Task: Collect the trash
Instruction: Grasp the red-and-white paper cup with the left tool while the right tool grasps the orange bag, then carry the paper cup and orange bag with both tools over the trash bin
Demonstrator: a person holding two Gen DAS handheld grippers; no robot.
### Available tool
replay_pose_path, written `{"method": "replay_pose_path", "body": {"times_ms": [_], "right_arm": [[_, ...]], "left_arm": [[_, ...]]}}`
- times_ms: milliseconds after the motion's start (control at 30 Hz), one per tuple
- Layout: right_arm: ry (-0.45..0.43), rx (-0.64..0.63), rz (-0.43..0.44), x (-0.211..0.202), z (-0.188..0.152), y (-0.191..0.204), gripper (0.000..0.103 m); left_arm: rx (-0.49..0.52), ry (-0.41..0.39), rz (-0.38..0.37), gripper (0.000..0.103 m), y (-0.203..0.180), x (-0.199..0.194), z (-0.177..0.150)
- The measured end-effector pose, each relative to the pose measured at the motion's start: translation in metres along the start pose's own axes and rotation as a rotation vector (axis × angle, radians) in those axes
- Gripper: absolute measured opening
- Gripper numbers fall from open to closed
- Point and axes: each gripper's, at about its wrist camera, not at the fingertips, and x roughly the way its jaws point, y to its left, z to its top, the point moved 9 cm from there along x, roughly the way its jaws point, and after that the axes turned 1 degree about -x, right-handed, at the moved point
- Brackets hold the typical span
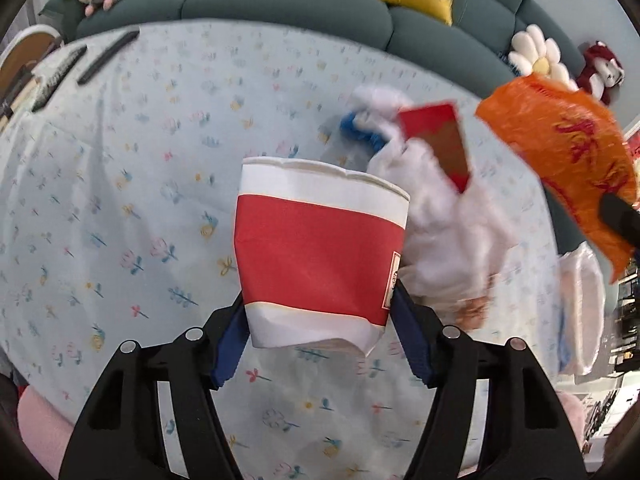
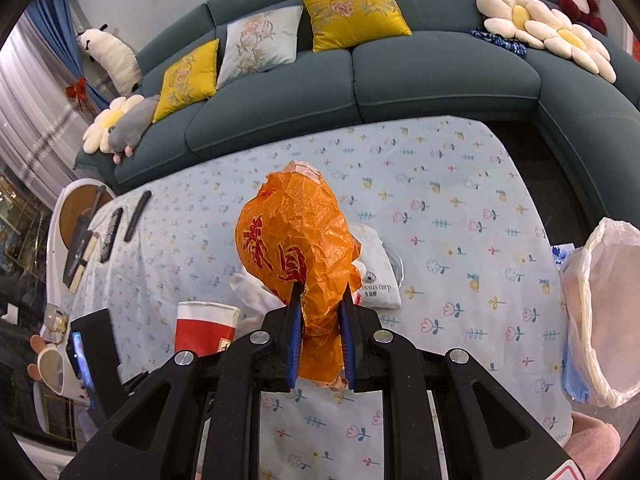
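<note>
My left gripper (image 1: 318,312) is shut on a crushed red and white paper cup (image 1: 320,256) and holds it above the flowered tablecloth (image 1: 120,200). The cup also shows in the right wrist view (image 2: 206,326). My right gripper (image 2: 320,292) is shut on a crumpled orange plastic bag (image 2: 296,252) with red characters, lifted off the table. The bag also shows at the right of the left wrist view (image 1: 560,152). A white plastic bag (image 1: 444,232) with a red card (image 1: 440,140) and a blue item (image 1: 356,128) lies beyond the cup.
A bin lined with a white bag (image 2: 608,320) stands at the table's right edge. Two dark remotes (image 2: 124,220) lie at the far left. A teal sofa (image 2: 360,80) with cushions runs behind the table. A white printed bag (image 2: 376,276) lies under the orange one.
</note>
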Motion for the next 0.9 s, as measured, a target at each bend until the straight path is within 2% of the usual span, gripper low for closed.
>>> {"method": "replay_pose_path", "body": {"times_ms": [200,333,500,700,900], "right_arm": [[-0.086,0.007,0.022,-0.039,0.023,-0.003,0.016],[-0.150,0.017,0.026,-0.070,0.039,-0.013,0.016],[-0.232,0.039,0.011,-0.112,0.056,-0.039,0.016],[-0.295,0.086,-0.023,-0.150,0.061,-0.083,0.016],[-0.335,0.142,-0.059,-0.178,0.058,-0.133,0.016]], "left_arm": [[0.031,-0.107,-0.033,0.063,-0.040,-0.053,0.028],[0.069,-0.181,-0.068,0.063,-0.080,-0.092,0.046],[0.137,-0.237,-0.115,0.063,-0.135,-0.126,0.054],[0.232,-0.267,-0.160,0.063,-0.203,-0.147,0.047],[0.320,-0.267,-0.194,0.063,-0.263,-0.150,0.034]]}}
